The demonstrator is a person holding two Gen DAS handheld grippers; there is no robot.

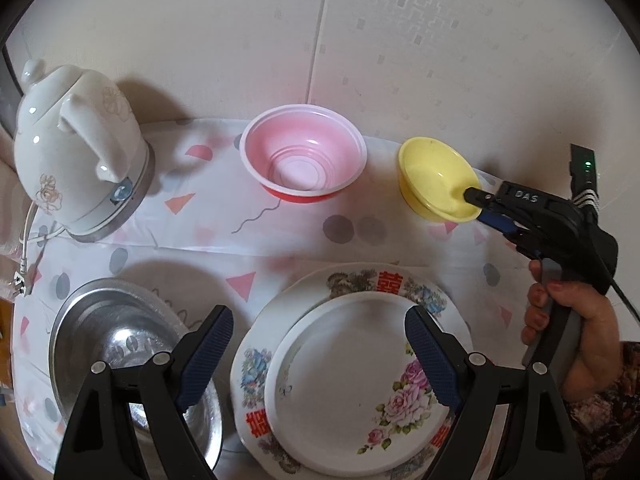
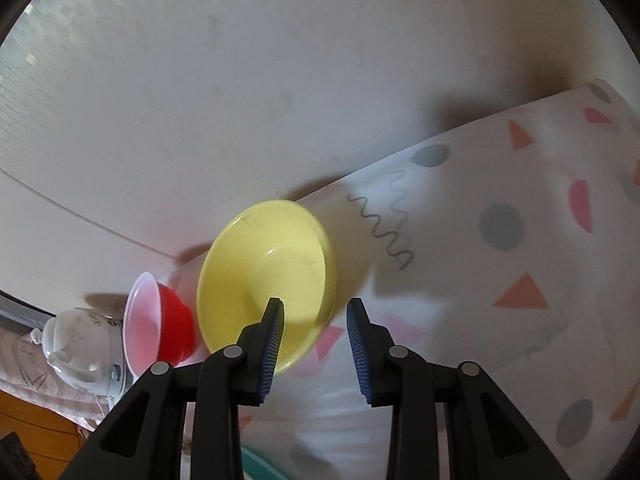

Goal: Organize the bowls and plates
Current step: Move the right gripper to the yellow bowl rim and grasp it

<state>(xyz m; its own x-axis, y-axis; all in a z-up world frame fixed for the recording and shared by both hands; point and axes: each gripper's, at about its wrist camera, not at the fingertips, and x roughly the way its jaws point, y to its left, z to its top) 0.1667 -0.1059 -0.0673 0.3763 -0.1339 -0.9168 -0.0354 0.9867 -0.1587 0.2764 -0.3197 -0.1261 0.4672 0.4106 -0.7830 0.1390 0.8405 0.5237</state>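
Note:
A small yellow bowl [image 1: 436,180] [image 2: 266,276] sits at the back right of the table. My right gripper [image 1: 478,206] [image 2: 316,320] is open with its jaws on either side of the bowl's near rim, one finger inside the bowl. A red bowl with a pink inside [image 1: 304,156] [image 2: 160,324] stands to the left of it. A white floral plate [image 1: 352,384] lies on a larger patterned plate [image 1: 412,284] near me. My left gripper [image 1: 320,344] is open and empty above these plates.
A white electric kettle [image 1: 76,152] [image 2: 80,356] stands at the back left, its cord trailing off the left side. A steel bowl [image 1: 116,344] sits front left. A patterned tablecloth [image 1: 240,248] covers the table, and the wall [image 1: 360,40] rises right behind the bowls.

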